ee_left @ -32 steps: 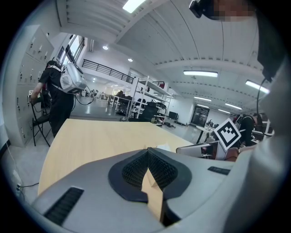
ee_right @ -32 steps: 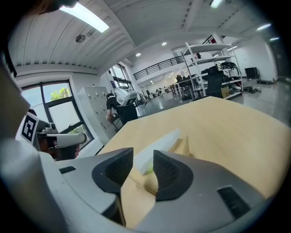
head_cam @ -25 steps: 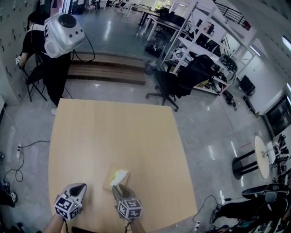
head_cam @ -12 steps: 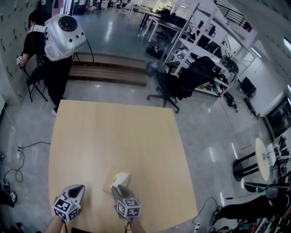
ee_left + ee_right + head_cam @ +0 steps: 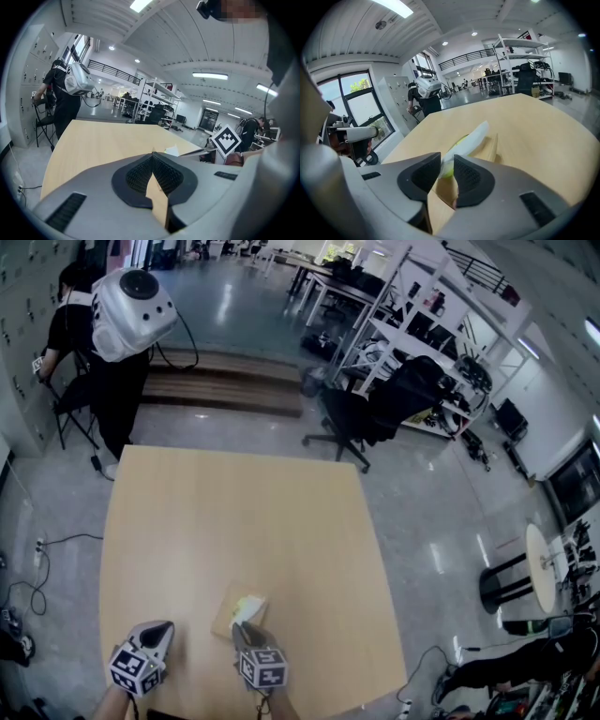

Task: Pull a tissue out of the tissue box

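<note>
- Step in hand: the grasp on the tissue. Right claw [image 5: 447,163] is closing, with the lower end of the tissue [image 5: 469,137] standing between its pads. The pads look not yet pressed tight; a sliver of gap shows either side.
- Left claw [image 5: 153,157] has its tips pressed together with nothing between them. It is held clear above the bench [image 5: 234,512], taking no part in the task.
- Place, head view: tissue box [image 5: 226,613] lies on the near part of the bench, toward 6 o'clock from its middle. The tissue [image 5: 250,600] stands out of the box top.
- Right claw [image 5: 242,628] sits just at the box's 6 o'clock side, nose into the tissue. Left claw [image 5: 161,630] is at 9 o'clock from the right one, well apart from the box.
- Next move, my reading: finish the pinch until the pads bite the sheet, then draw up and back toward 6 o'clock.
- The box is light and nothing pins it, so a slow pull matters; it may lift or slide along. The idle left claw could steady it.
- Count: one tissue box, one tissue showing, two claws, one bench.
- Beyond the bench: one person [image 5: 94,352] standing at 11 o'clock.
</note>
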Motion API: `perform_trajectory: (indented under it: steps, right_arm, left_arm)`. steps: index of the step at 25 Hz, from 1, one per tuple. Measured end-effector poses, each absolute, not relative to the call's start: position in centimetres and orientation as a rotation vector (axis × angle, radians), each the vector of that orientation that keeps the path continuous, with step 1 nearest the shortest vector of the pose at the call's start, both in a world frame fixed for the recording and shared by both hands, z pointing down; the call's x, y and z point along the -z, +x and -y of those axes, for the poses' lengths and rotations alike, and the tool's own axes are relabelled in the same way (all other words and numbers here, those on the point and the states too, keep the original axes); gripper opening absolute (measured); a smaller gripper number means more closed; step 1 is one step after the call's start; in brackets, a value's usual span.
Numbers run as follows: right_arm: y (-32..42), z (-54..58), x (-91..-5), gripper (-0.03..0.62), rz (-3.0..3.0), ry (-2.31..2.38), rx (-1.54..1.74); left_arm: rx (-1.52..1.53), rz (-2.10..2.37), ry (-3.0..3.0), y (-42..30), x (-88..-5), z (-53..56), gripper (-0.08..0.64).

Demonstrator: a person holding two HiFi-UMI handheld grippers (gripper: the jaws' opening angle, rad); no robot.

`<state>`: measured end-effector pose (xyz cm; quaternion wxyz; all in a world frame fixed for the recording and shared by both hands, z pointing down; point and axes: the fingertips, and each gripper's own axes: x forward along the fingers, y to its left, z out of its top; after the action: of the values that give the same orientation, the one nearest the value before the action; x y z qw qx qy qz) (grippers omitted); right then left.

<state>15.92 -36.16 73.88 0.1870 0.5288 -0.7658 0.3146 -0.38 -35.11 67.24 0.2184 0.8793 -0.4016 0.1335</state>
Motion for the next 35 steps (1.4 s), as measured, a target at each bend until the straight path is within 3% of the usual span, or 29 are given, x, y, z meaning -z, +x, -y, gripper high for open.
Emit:
perform_trajectory:
  steps: [10, 35]
  right_arm:
    - [16.4, 36.6, -74.1, 0.008, 2.129, 1.518, -0.864]
    - [17.1, 36.2, -72.7, 0.003, 2.142, 1.544, -0.814]
  left_arm:
    - [-0.370, 1.118, 2.434, -0.4, -67.4, 35.6, 0.008]
    - [-0.365, 1.126, 2.460, 0.1, -66.7, 35.3, 0.008]
